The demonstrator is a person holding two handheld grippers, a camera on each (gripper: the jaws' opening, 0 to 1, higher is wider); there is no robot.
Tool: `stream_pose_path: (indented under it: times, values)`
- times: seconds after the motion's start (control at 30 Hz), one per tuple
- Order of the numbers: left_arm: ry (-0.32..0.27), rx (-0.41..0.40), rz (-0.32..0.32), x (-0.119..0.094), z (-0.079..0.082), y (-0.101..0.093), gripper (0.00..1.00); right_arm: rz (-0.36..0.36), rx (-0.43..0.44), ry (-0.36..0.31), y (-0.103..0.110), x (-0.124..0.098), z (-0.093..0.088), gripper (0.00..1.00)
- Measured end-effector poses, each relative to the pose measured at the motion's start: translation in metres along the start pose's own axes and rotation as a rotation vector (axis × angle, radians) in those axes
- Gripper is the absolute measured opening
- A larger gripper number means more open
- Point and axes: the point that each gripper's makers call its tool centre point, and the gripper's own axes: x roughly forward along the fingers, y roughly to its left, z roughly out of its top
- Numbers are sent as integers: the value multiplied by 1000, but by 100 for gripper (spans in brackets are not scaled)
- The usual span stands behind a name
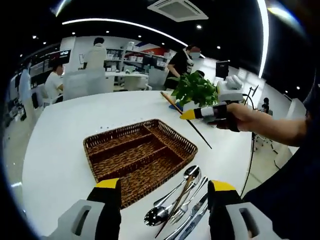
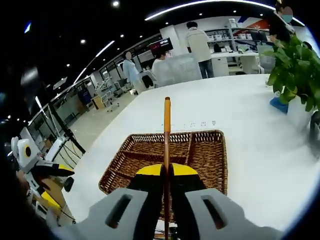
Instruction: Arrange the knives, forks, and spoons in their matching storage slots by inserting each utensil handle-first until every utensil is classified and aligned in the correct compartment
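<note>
Wicker tray [image 1: 140, 157] sits on your white table [image 1: 65, 125], woven brown, rectangular, split into long slots by woven dividers. No brand or readable writing shows anywhere; a row of small dark marks on the tabletop past the tray is too small to read.

In the left gripper view, your left gripper [image 1: 165, 192] stands wide open with nothing between its black, yellow-tipped jaws. Between them, at 5 o'clock from the tray, lies a heap of shiny metal cutlery [image 1: 180, 202]: two spoons with rounded bowls, a fork and a flat knife, overlapping so that the count is unsure and the lower ends are cut off at the view's edge. One dark chopstick lies among them.

At 2 o'clock from the tray, your right gripper [image 1: 192, 114] is held in a hand [image 1: 245, 117] above the table, jaws closed on a thin chopstick [image 1: 186, 119], dark with an orange end. Behind it stands a leafy green plant [image 1: 195, 89].

In the right gripper view, the jaws are closed on that chopstick [image 2: 166, 150], which runs straight up to 12 o'clock over the tray [image 2: 200, 150]. Its gripped end is hidden between the jaws. People stand blurred in the far office.
</note>
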Motion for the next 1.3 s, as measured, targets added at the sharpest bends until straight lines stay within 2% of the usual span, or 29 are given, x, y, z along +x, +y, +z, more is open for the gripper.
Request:
stream_pose_path:
  times: [0.1, 0.23, 0.67, 0.73, 0.8, 0.87, 0.93, 1.03, 1.23, 1.3]
  values:
    - [22, -15, 5, 0, -10, 2, 78, -22, 13, 23, -10, 16, 1, 3]
    - [29, -33, 11, -2, -15, 3, 82, -50, 27, 37, -20, 31, -2, 3]
    - [47, -79, 71, -8, -27, 15, 100, -135, 46, 102, -47, 71, -27, 3]
    - [42, -92, 84, -8, -29, 18, 100, -152, 37, 119, -49, 75, -33, 4]
    - [44, -109, 86, -7, -31, 19, 100, -149, 73, 140, -49, 82, -39, 4]
    - [44, -119, 87, -6, -33, 19, 100, -181, 51, 157, -55, 83, -44, 4]
    - [47, -123, 88, -6, -34, 18, 100, -181, 90, 163, -55, 87, -48, 4]
    - [43, -131, 87, -6, -35, 18, 100, -198, 71, 190, -57, 92, -56, 4]
    - [49, -128, 97, -6, -38, 19, 100, -223, 93, 217, -61, 99, -62, 4]
    - [47, -133, 99, -6, -38, 19, 100, -219, 95, 246, -61, 102, -67, 4]
